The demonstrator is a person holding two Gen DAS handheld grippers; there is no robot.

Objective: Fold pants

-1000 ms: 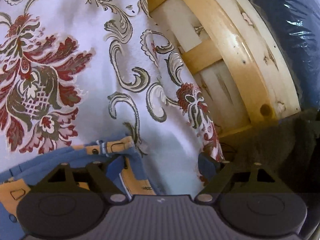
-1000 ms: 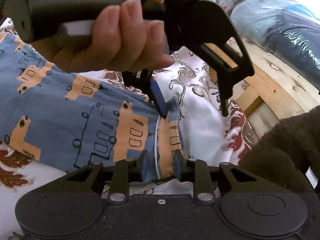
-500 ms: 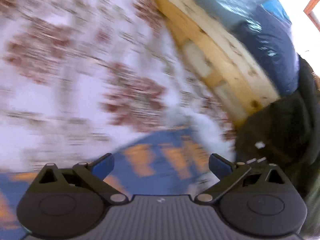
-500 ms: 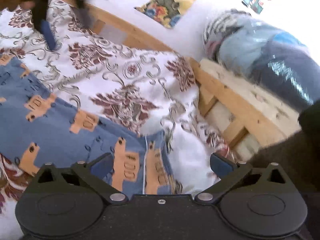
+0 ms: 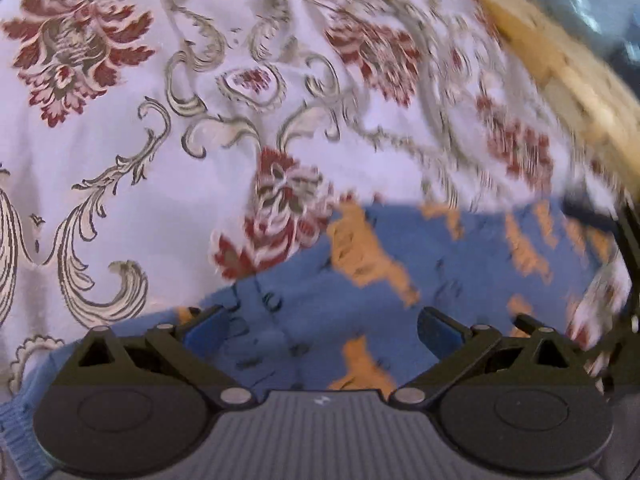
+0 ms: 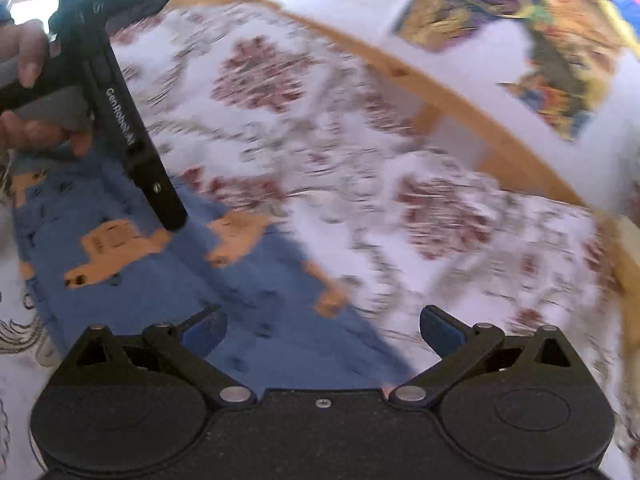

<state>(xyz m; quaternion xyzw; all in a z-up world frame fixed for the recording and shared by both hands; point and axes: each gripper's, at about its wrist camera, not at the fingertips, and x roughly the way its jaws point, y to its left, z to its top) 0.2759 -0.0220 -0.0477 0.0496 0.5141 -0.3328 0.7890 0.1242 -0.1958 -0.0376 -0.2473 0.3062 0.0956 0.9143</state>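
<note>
Both grippers, left gripper (image 5: 322, 326) and right gripper (image 6: 323, 326), hover with jaws wide apart, holding nothing. The pants (image 6: 132, 256) lie flat on the bed (image 5: 168, 184), seemingly folded over, maybe another fold left.

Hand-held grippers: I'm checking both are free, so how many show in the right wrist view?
2. The right hand-held gripper sits open at the bottom, over the pants; the left hand-held gripper is upper left.

White bedsheet (image 5: 200, 200) with red floral pattern; wooden bed frame (image 6: 452, 92); colourful pictures (image 6: 552, 40) on the white wall.
</note>
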